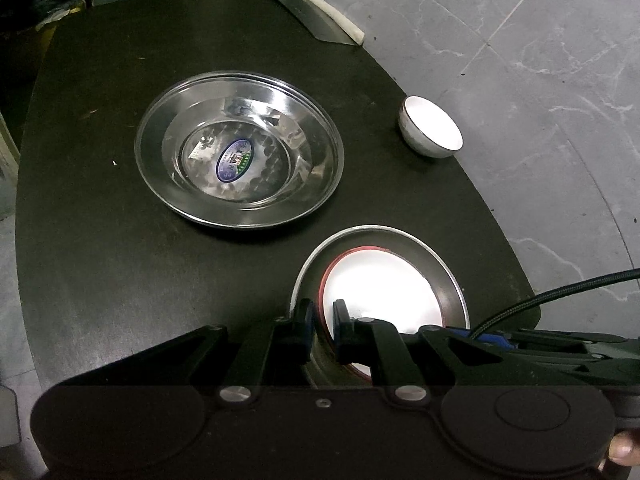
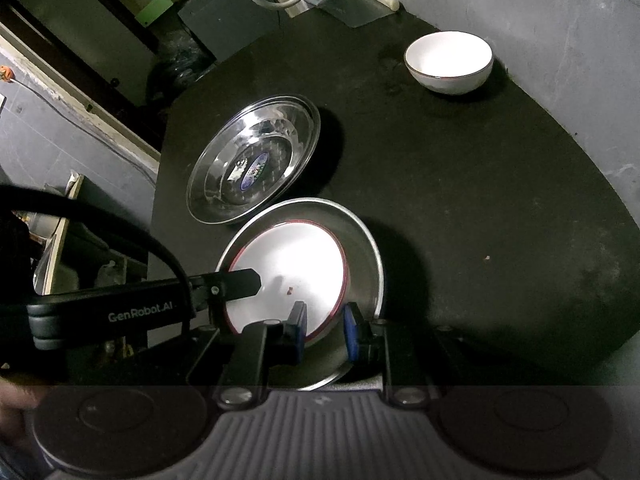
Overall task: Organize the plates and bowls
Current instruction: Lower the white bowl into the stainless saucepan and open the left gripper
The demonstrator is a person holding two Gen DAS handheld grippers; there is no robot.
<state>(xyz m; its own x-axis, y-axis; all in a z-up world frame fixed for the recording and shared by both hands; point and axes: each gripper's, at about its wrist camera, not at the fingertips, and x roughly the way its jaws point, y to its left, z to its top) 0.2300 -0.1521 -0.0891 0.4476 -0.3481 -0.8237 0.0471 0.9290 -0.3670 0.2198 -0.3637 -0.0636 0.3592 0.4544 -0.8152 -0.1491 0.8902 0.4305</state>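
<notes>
A white bowl with a red rim (image 1: 380,280) (image 2: 288,268) sits inside a steel plate (image 1: 448,280) (image 2: 364,248) at the near edge of the black table (image 1: 100,220). My left gripper (image 1: 322,318) is shut on the bowl's near-left rim, one pad inside and one outside. Its finger (image 2: 240,284) shows reaching in from the left. My right gripper (image 2: 325,326) is shut across the bowl's rim and the plate's wall. A second steel plate with an oval sticker (image 1: 240,168) (image 2: 256,160) lies behind. A small white bowl (image 1: 430,126) (image 2: 448,62) stands at the far right.
A cleaver with a white handle (image 1: 320,20) (image 2: 360,12) lies at the table's far edge. A braided cable (image 1: 560,292) runs in from the right. Grey marbled floor (image 1: 540,60) surrounds the table, and dark shelves (image 2: 80,40) stand to the left.
</notes>
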